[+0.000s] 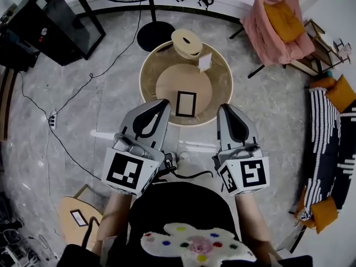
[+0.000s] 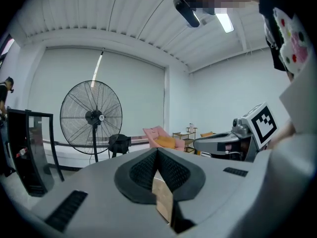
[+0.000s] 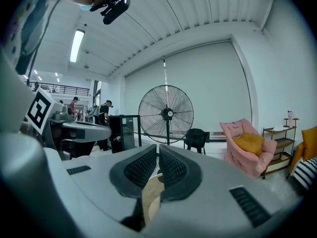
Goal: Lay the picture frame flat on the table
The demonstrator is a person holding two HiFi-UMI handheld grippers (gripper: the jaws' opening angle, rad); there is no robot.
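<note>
Honestly, left gripper (image 1: 161, 105) and right gripper (image 1: 227, 109) both had jaws pressed together on nothing at the round desk's (image 1: 222, 82) near rim. The black picture frame (image 1: 186, 103) sat mid-desk between them, long axis pointing away, left looking slightly nearer.

No lettering, brand, number or sign can be read on anything in these views.
</note>
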